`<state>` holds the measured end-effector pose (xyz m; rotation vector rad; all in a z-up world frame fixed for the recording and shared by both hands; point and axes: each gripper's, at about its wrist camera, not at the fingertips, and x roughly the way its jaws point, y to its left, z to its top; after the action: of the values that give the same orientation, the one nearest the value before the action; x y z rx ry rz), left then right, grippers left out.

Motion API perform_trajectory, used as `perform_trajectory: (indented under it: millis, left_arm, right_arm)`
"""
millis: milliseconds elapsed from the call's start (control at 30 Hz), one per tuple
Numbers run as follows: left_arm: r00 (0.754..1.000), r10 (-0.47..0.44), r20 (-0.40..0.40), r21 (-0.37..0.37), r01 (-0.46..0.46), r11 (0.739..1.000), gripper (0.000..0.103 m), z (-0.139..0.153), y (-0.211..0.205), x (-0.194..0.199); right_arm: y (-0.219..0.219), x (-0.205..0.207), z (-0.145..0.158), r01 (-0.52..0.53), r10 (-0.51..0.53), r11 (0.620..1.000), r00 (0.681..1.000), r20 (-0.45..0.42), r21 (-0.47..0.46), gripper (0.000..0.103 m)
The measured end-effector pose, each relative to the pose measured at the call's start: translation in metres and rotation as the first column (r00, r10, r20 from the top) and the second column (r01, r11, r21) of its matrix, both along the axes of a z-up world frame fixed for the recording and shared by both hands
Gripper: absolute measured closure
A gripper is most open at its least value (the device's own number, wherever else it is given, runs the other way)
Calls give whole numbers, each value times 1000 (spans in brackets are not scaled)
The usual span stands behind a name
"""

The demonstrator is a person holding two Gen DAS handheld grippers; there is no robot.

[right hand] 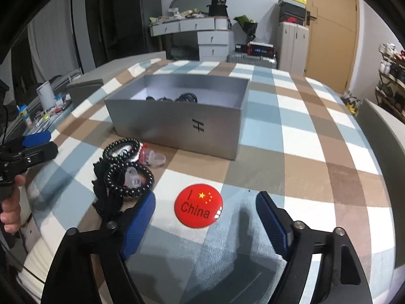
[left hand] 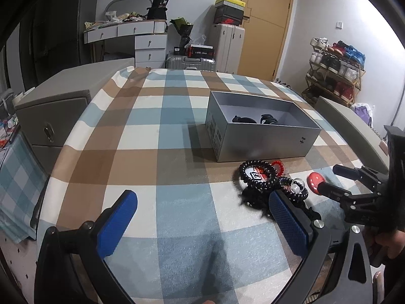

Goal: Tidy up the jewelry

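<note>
A grey open box (left hand: 263, 139) stands on the checked tablecloth and holds black items (left hand: 243, 119). It also shows in the right wrist view (right hand: 177, 124). In front of it lies a pile of black bead bracelets (left hand: 260, 177) (right hand: 126, 172) with red and clear pieces. A round red "I China" badge (right hand: 198, 209) (left hand: 314, 181) lies on the cloth to the right of the pile. My right gripper (right hand: 205, 217) is open, with the badge between its fingers. My left gripper (left hand: 202, 215) is open and empty, left of the pile.
A grey cabinet (left hand: 50, 116) stands left of the table. A white desk with drawers (left hand: 141, 38), suitcases (left hand: 227, 48), a wooden door (left hand: 265, 20) and a shoe rack (left hand: 336, 68) stand behind. A grey chair back (right hand: 384, 139) is at the table's right edge.
</note>
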<state>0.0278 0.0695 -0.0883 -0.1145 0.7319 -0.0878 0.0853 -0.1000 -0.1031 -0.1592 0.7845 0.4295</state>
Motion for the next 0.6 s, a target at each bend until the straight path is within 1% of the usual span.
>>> perform_trajectory:
  millis: [100,200,300,367,400,600]
  left_arm:
    - [1000,-1,-13,-13,0,1000,1,-2,1,1]
    - [1000,-2,-16,-11,2,1000,1,-2,0,0]
    - [1000,-3,-13,-9,3,1000,1,-1,0,-1]
    - [1000,-5,-14,-13,4,1000,1,-1,0,-1]
    - [1000,-5,-15,-13,5,1000,1,-1,-1,-1]
    - [1000,-14,-10,-13,13,1000,1,2,-5,-1]
  right_arm:
    - [2,5,-3,9,-10,1000,1000,-26,-18,30]
    - [7,6,-6,-5,3,999,999,-44,-42,40]
    - [13,4,-8,-25,22,997,999,-35,-73,48]
    - [14,3,-7,-37,35,997,999,-31,-71,55]
    - [14,2,-7,-41,40,996,999,-27,-73,61]
    - [15,0,-7,-46,45,996,999,-17,-77,61]
